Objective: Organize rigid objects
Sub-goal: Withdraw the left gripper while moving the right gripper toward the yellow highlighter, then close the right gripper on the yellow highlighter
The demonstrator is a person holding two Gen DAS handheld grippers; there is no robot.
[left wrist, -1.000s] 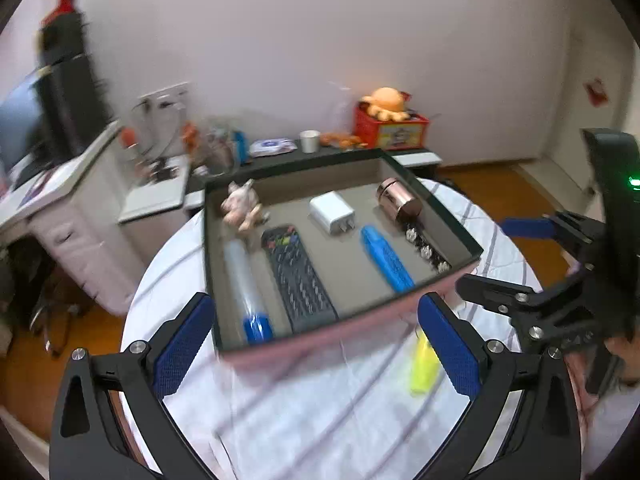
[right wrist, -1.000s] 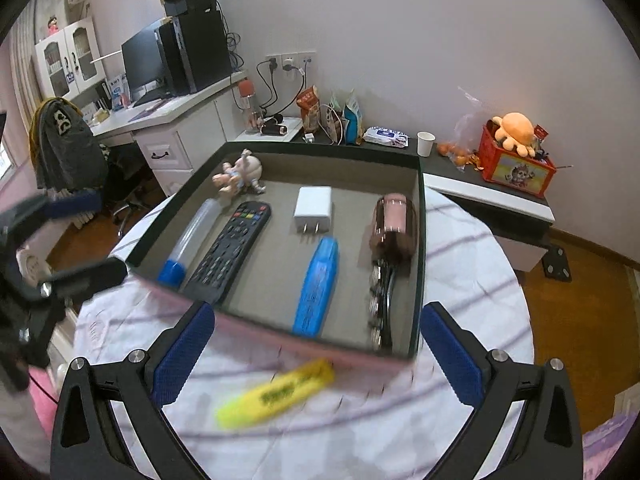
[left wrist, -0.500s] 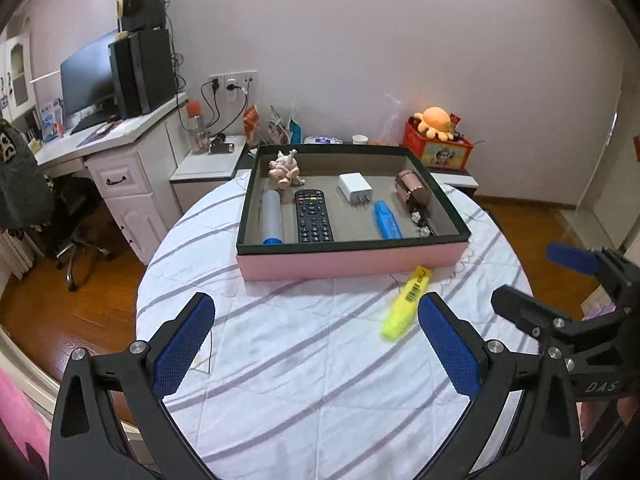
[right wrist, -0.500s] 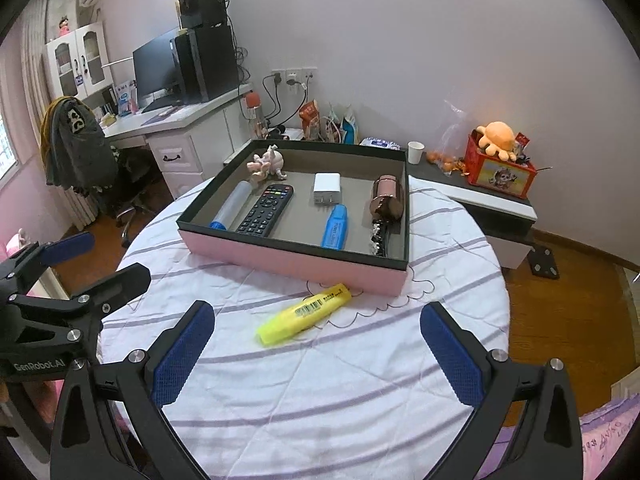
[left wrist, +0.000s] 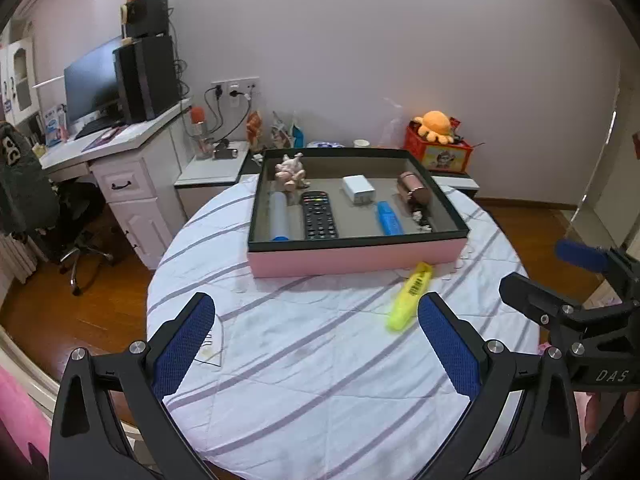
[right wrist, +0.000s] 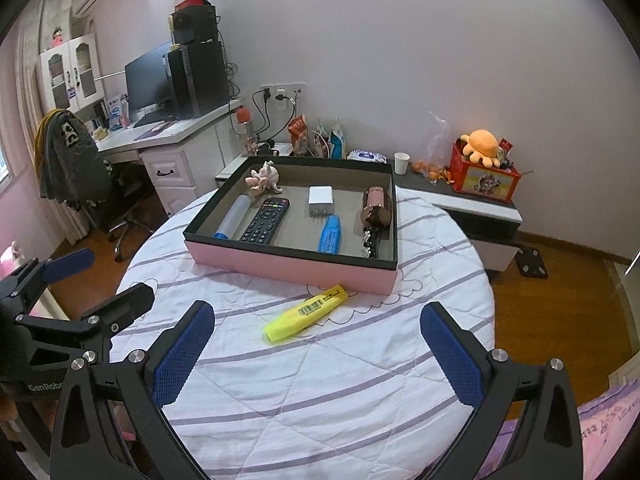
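Note:
A yellow highlighter lies on the striped cloth just in front of a pink box. Inside the box rest a black remote, a blue highlighter, a white charger, a clear tube with a blue cap, a copper-coloured cylinder and a small figurine. My left gripper is open over the near table with nothing between its fingers. My right gripper is also open and empty, with the yellow highlighter just beyond it.
The round table drops off to wooden floor on all sides. A white desk with a monitor and a chair stands at the left. A low shelf with a red toy box runs along the back wall.
Both grippers have pulled back and up from the box, so the whole table now shows. The yellow highlighter stays where it was on the cloth.

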